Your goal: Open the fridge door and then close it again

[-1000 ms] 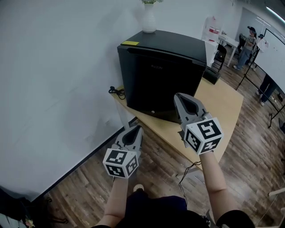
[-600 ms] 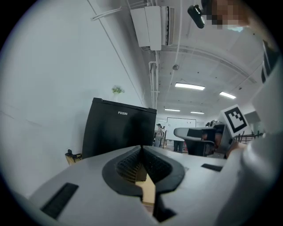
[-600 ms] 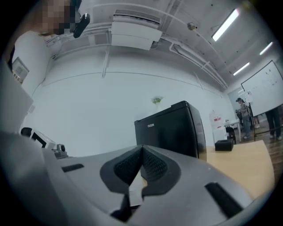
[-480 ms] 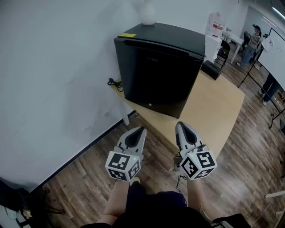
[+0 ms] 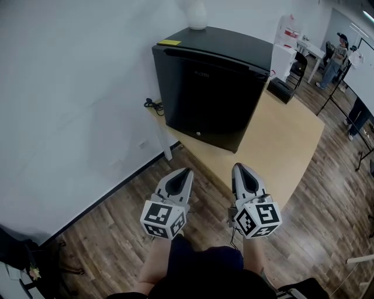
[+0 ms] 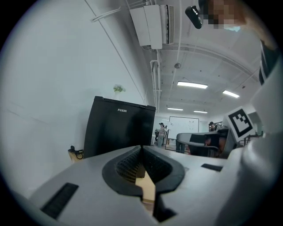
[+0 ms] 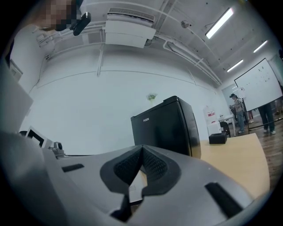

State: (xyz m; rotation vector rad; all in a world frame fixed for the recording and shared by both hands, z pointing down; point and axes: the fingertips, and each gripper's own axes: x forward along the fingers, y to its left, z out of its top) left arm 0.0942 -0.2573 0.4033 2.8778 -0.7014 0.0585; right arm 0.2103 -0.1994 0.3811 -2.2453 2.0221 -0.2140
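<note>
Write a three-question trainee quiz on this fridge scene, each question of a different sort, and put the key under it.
1. True or false: the door of the fridge stands open.
2. What stands on top of the fridge? A) a white vase B) a kettle C) a cardboard box
3. In a few words: how do the jaws of the left gripper and the right gripper stand, and what do they hold?

Key: 1 false, the door is closed. 2 A. 3 Both pairs are together and hold nothing; both grippers are short of the fridge.
</note>
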